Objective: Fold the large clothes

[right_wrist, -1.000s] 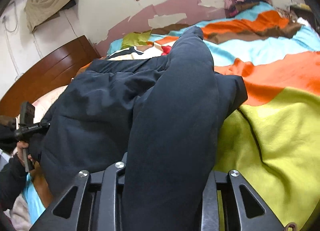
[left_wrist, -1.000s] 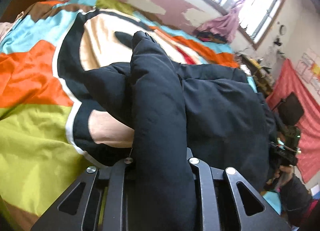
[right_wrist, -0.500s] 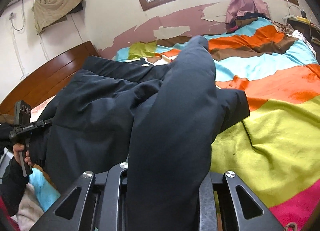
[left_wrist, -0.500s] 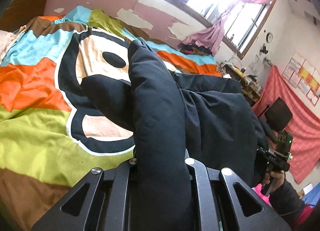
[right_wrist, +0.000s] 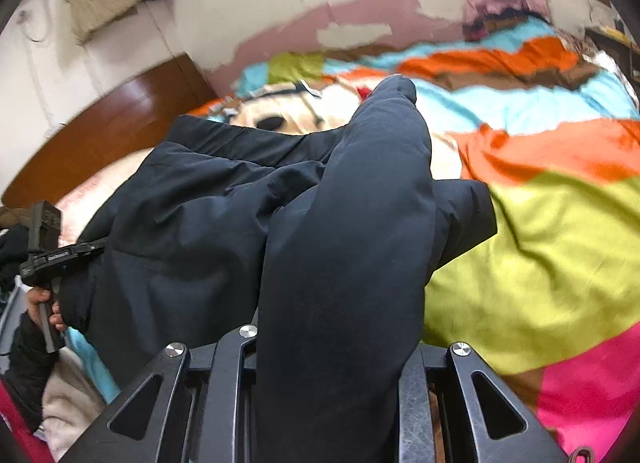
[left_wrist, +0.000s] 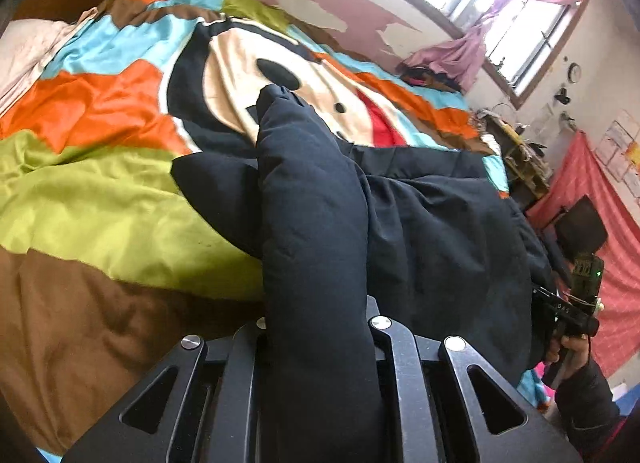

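A large dark navy padded jacket [left_wrist: 432,231] lies on a bed with a bright patchwork cover [left_wrist: 100,191]. My left gripper [left_wrist: 316,327] is shut on a thick fold of the jacket, which drapes over its fingers and hides the tips. My right gripper [right_wrist: 336,327] is shut on another thick fold of the same jacket [right_wrist: 192,231], tips hidden too. Each gripper holds one side of the jacket, lifted off the cover. The right gripper shows at the right edge of the left wrist view [left_wrist: 572,311]; the left shows at the left edge of the right wrist view [right_wrist: 52,255].
A wooden headboard [right_wrist: 108,135] stands at one end of the bed. A pale pillow [left_wrist: 28,47] lies by it. A window with pink curtains [left_wrist: 520,3] is behind the bed. A cluttered side table [left_wrist: 516,151] and red wall cloth [left_wrist: 600,199] stand beyond.
Both grippers have pulled back toward the near edge of the bed with the jacket, uncovering more of the cartoon face on the cover. Both grips are unchanged.
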The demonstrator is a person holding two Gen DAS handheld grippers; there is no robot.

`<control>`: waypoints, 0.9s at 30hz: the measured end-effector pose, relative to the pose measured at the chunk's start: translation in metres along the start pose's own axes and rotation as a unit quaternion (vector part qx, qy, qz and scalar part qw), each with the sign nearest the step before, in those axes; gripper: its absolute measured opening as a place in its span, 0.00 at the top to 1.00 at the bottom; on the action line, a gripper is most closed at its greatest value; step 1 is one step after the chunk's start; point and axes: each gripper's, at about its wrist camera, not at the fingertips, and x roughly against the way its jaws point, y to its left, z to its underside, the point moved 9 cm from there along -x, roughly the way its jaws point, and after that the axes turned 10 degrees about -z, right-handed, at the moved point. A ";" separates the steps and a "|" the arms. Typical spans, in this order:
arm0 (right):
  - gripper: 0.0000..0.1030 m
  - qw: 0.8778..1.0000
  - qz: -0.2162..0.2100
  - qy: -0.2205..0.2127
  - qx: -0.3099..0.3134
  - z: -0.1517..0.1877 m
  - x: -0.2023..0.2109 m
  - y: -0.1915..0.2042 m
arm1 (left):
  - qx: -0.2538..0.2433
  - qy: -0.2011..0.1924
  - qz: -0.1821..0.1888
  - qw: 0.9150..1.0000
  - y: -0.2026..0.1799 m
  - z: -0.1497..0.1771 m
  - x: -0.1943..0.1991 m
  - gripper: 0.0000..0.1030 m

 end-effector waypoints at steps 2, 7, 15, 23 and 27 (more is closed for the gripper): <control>0.72 1.000 0.002 -0.003 -0.026 0.002 -0.005 -0.016 | 0.019 0.006 0.007 1.000 0.009 -0.001 -0.003 0.85; 0.52 0.998 0.029 0.010 -0.048 0.008 -0.006 -0.034 | 0.039 0.021 -0.045 0.998 0.030 0.004 -0.005 0.66; 0.00 0.996 0.072 -0.029 -0.033 0.019 0.013 -0.019 | 0.099 -0.075 -0.076 0.989 0.052 -0.007 0.047 0.25; 0.00 0.990 0.100 -0.097 -0.004 0.019 0.041 0.003 | 0.105 -0.113 -0.086 0.984 0.038 0.011 0.073 0.24; 0.00 0.984 0.114 -0.134 0.018 0.022 0.057 0.018 | 0.086 -0.137 -0.096 0.982 0.018 0.016 0.085 0.24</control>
